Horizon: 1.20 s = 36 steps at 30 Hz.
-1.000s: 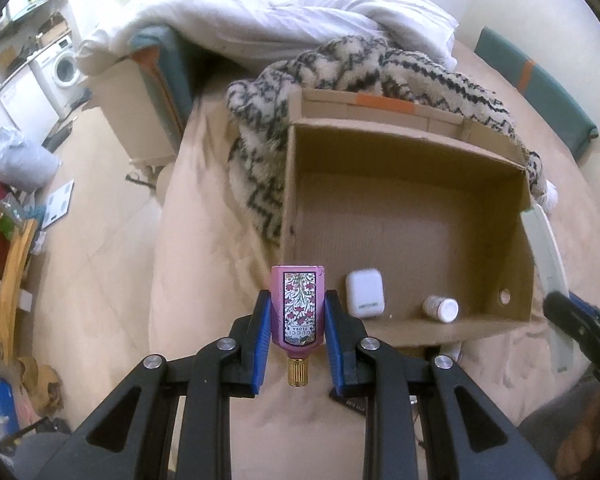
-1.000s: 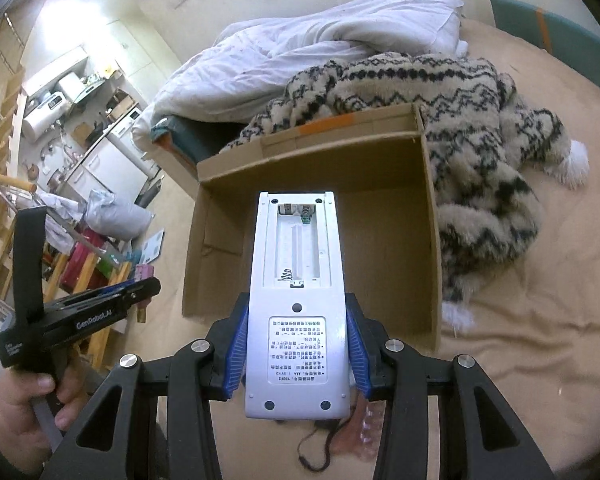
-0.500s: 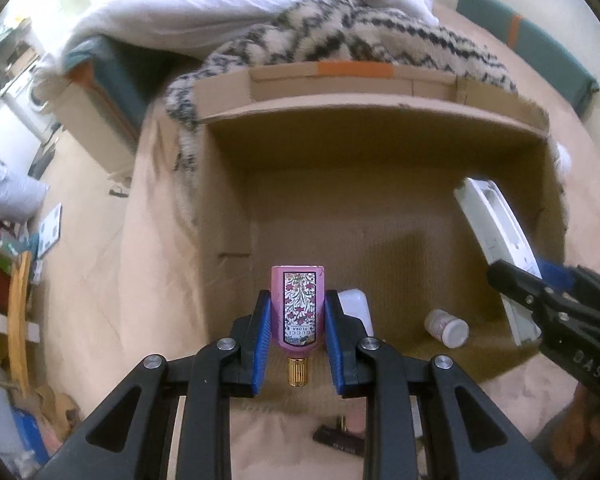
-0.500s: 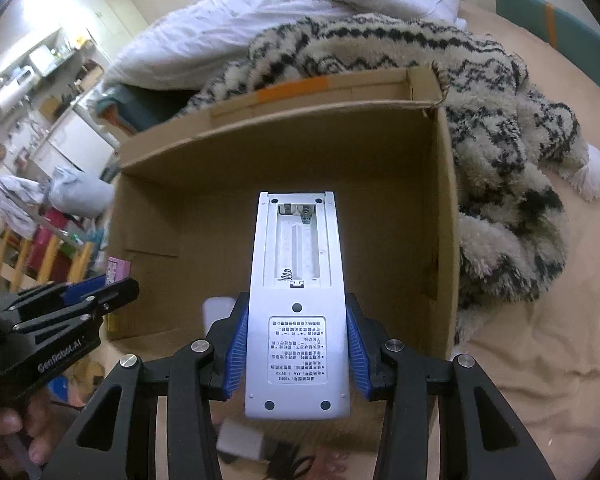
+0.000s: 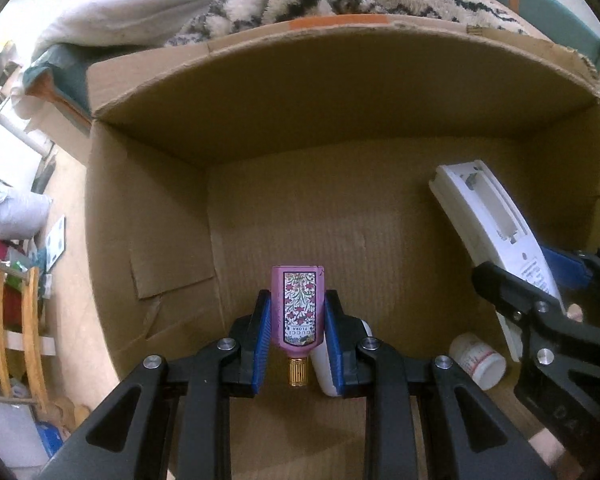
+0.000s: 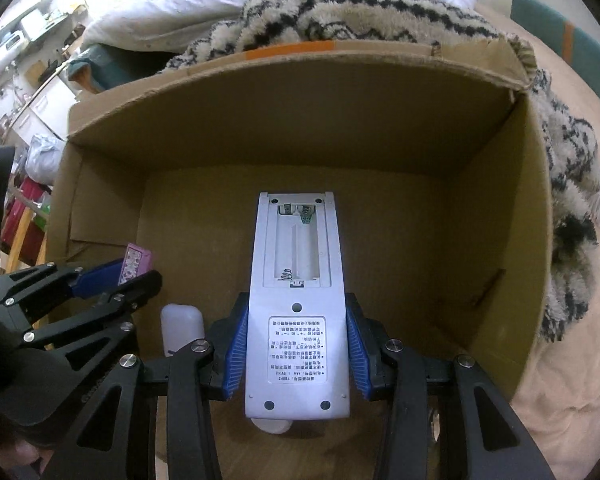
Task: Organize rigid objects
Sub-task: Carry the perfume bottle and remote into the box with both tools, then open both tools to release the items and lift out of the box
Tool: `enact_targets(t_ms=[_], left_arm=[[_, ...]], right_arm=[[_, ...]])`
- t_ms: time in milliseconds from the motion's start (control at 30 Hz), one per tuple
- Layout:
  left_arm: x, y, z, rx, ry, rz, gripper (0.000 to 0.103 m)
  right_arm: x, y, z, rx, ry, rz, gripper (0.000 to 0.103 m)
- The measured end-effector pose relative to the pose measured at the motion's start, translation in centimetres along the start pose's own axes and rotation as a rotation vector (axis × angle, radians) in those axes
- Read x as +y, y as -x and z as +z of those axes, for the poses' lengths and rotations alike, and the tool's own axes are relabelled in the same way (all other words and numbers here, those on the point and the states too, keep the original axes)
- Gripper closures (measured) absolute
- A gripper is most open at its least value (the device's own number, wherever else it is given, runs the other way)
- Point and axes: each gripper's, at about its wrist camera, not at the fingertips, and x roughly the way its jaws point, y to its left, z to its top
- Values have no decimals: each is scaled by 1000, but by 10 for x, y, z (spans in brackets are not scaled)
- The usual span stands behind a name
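Observation:
My left gripper is shut on a pink perfume bottle with a gold cap, held inside the open cardboard box above its floor. My right gripper is shut on a white remote control, back side up with its battery bay uncovered, also held inside the box. The remote and right gripper show at the right of the left wrist view. The left gripper and bottle show at the left of the right wrist view.
On the box floor lie a white earbud case, partly behind my left fingers, and a small white pill bottle. The case also shows in the right wrist view. A patterned fuzzy blanket and white duvet lie behind the box.
Both grippers have moved forward and down into the box with their objects still held. The box now fills both views.

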Motion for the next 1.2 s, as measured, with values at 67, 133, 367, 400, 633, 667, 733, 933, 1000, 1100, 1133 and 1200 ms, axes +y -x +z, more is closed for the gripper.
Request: enact_targets(t_ms=[67, 133, 367, 400, 633, 667, 733, 933, 1000, 1100, 1133, 1200], left_arm=[[0, -4, -1, 14, 4, -2, 80], [0, -7, -2, 23, 8, -1, 80], [-3, -10, -1, 26, -1, 21, 80], [-5, -11, 1, 28, 0, 21, 80], [-5, -15, 6, 49, 21, 28, 80], [-5, -15, 7, 52, 21, 27, 80], [-5, -15, 8, 53, 22, 24, 80], [-1, -17, 10, 72, 43, 5, 80], [0, -18, 11, 76, 43, 3, 80], [0, -16, 12, 78, 47, -8, 73], [0, -15, 13, 80, 50, -18, 66], [3, -11, 13, 72, 54, -51, 47]], right_arm=[[0, -1, 0, 2, -3, 1, 57], [-1, -1, -1, 3, -12, 7, 57], [-4, 0, 1, 1, -37, 35, 56], [-4, 1, 1, -2, -37, 35, 56], [-5, 12, 4, -38, -54, 78, 56], [-5, 13, 4, -40, -58, 85, 56], [-7, 17, 5, -53, -68, 103, 52], [-7, 33, 11, -119, -85, 156, 28], [-6, 38, 12, -141, -91, 173, 23], [-5, 47, 12, -187, -99, 207, 7], [-4, 50, 12, -202, -97, 205, 0], [-3, 57, 11, -238, -90, 198, 0]])
